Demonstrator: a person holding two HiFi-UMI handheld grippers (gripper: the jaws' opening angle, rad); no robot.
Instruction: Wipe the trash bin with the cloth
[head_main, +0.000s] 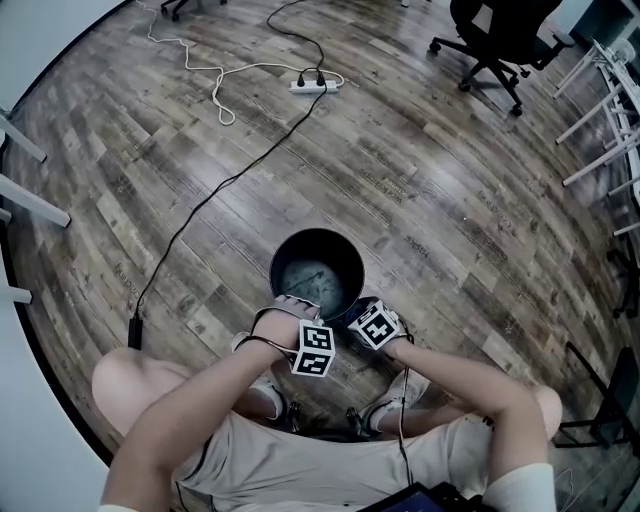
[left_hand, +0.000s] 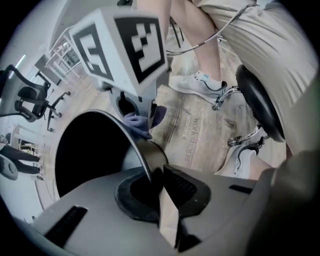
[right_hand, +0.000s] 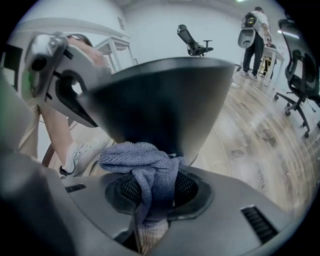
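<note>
1. The trash bin (head_main: 317, 272) is standing upright on the floor, just in front of the seated person's shoes (left_hand: 197, 85). It is a round black bucket with a thin, smooth rim, and its inner bottom is showing a dull grey sheen.
2. The cloth (right_hand: 150, 170), a bluish-grey terry piece with a looped nap, is bunching into a soft wad. It is sitting against the bin's dark outer wall on the person's side.
3. The right tool (right_hand: 150, 200) is pinching the cloth, its mesh-textured pads pressing on a fold that is hanging down between them.
4. The left tool (left_hand: 159, 185) is pointing down and clamping the bin's thin rim, with one pad inside the wall and one outside.
5. A marker cube (left_hand: 125, 45) with crisp black-and-white squares is riding on each tool. The two are sitting side by side at the bin's near edge.
6. The floor (head_main: 420, 170) is showing grey-brown wood-grain planks.
7. A white power strip (head_main: 313, 86) is lying well beyond the bin, with a looping white cord and a thin black cable trailing from it.
8. A black swivel chair (head_main: 500, 40) is standing at the far edge.
</note>
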